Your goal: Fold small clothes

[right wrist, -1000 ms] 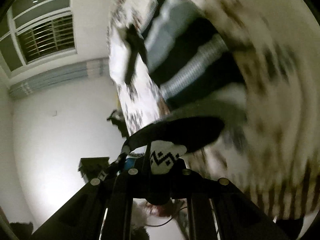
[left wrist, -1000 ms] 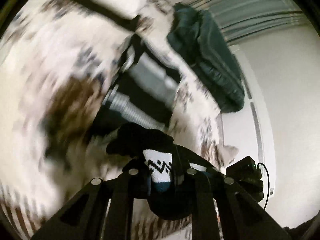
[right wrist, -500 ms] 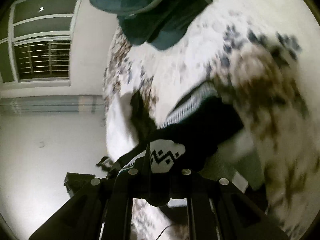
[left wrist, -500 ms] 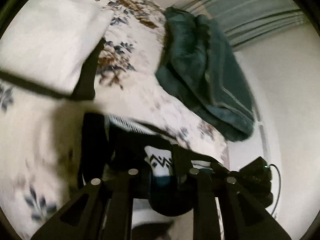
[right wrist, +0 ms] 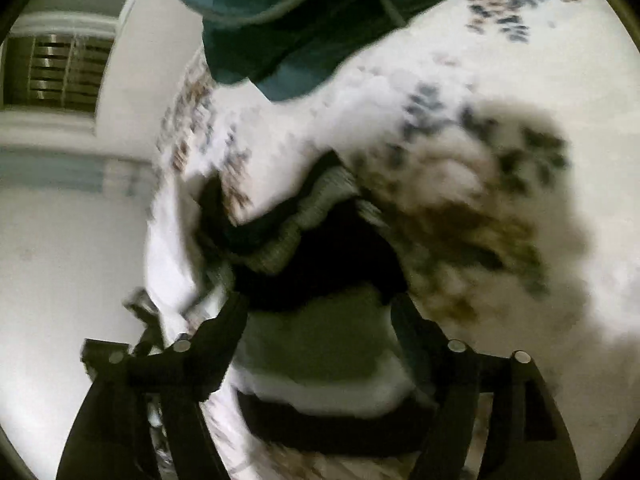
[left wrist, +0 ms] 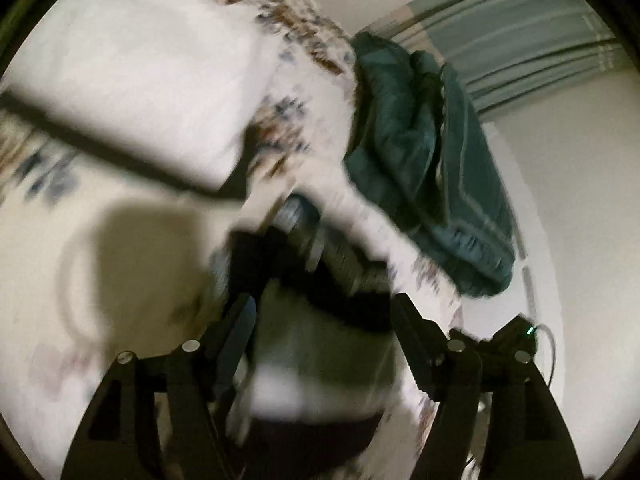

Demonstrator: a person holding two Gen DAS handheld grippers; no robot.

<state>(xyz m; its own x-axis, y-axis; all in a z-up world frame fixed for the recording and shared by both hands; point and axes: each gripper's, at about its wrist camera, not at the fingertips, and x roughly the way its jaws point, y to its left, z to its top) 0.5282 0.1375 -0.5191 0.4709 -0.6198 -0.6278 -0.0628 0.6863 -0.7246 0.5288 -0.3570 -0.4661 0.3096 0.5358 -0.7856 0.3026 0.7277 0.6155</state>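
Observation:
A small black garment with grey ribbed bands (left wrist: 320,248) lies on the floral bedsheet (left wrist: 132,280), blurred, just ahead of my left gripper (left wrist: 324,316). The left jaws stand wide apart with nothing between them. The same garment (right wrist: 296,236) shows in the right wrist view, just ahead of my right gripper (right wrist: 320,308), whose jaws are also wide apart and empty. Both views are motion-blurred.
A white pillow (left wrist: 132,80) lies at the upper left of the bed. A dark teal blanket (left wrist: 432,168) is heaped at the bed's far edge; it also shows in the right wrist view (right wrist: 280,12). A barred window (right wrist: 56,72) and white walls lie beyond.
Both grippers have opened and let go of the black patterned garment, which now lies on the bed in front of them. Both views shifted.

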